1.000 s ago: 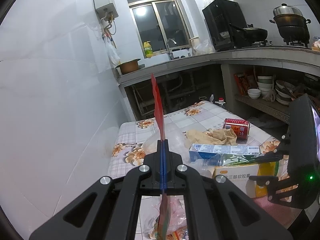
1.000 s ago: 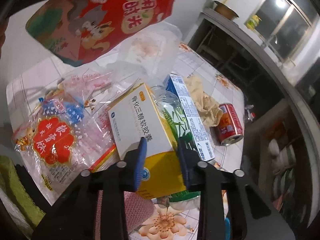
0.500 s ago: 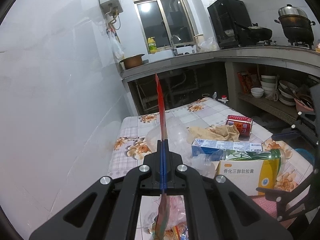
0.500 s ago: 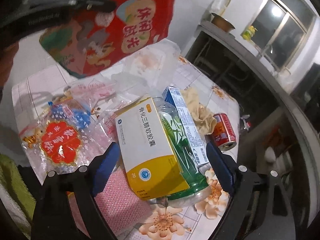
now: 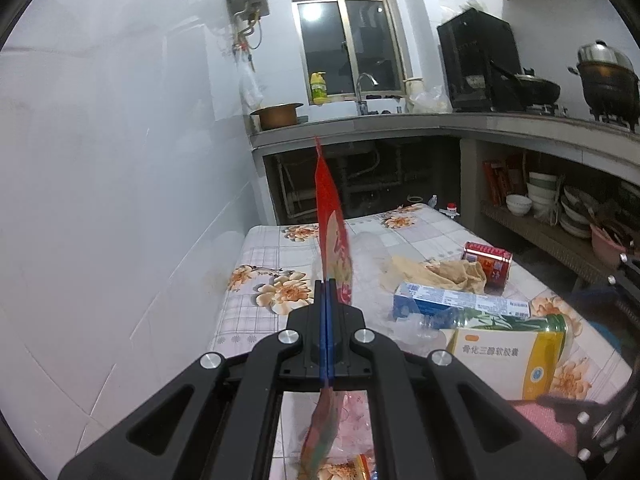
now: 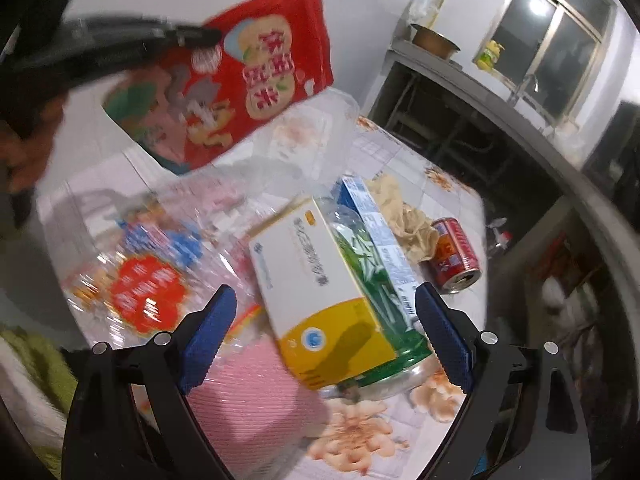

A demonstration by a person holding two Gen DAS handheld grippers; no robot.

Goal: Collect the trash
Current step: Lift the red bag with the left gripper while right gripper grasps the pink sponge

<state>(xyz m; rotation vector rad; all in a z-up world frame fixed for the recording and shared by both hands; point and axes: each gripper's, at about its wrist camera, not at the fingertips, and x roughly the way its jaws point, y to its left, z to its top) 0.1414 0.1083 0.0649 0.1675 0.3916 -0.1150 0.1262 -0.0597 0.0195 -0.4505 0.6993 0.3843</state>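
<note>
Trash lot on floral tabletop (image 5: 256, 312), two claws present.

Left claw (image 5: 326, 292): clamped flat on red snack bag (image 5: 332, 236), held aloft edge-on. Right claw (image 6: 322, 328): spread wide, gripping nothing, straddling white-and-yellow box (image 6: 316, 276) resting against green-labelled bottle (image 6: 372, 280). Further right: blue-and-white carton (image 5: 460, 304), crumpled tan paper (image 5: 440, 272), red can (image 5: 488, 260) lying on side.
</note>
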